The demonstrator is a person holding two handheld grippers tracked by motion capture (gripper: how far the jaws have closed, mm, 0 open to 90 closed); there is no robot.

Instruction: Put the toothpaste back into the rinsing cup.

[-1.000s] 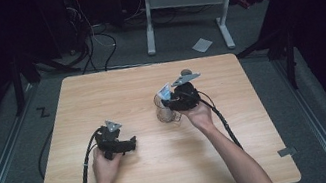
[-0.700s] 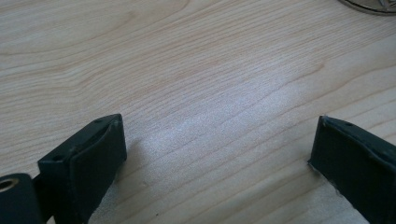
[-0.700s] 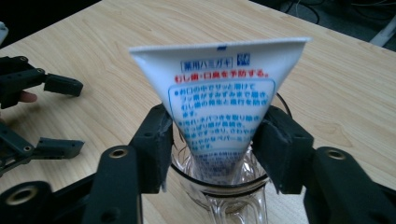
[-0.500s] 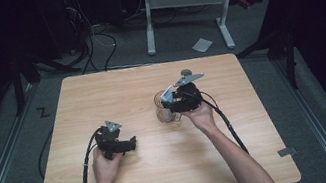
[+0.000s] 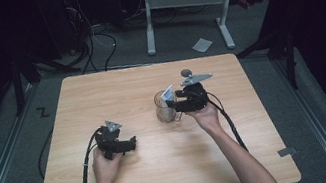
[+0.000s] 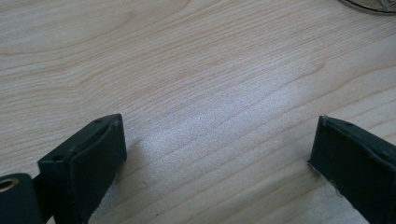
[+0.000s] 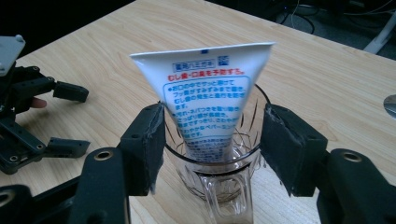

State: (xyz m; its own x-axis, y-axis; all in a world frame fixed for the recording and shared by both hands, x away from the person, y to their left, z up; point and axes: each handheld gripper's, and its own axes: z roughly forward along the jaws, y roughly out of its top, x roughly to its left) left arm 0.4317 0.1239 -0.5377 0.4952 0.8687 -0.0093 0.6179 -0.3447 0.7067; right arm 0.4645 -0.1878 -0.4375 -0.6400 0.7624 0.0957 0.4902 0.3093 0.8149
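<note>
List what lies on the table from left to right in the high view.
Left claw → clear glass mug with a white tube standing in it → right claw, jaws just opened, straddling the tube without pressing it.

1. In the right gripper view, the glass mug (image 7: 219,186) is running off the bottom edge; its base is not showing.
2. The lower end of the tube (image 7: 205,102) is sitting inside the mug, its cap end blurred behind the glass.
3. In the left gripper view, the top edge is cutting a round rim (image 6: 369,4) at the upper right.
4. The tube's small print is staying illegible.
</note>
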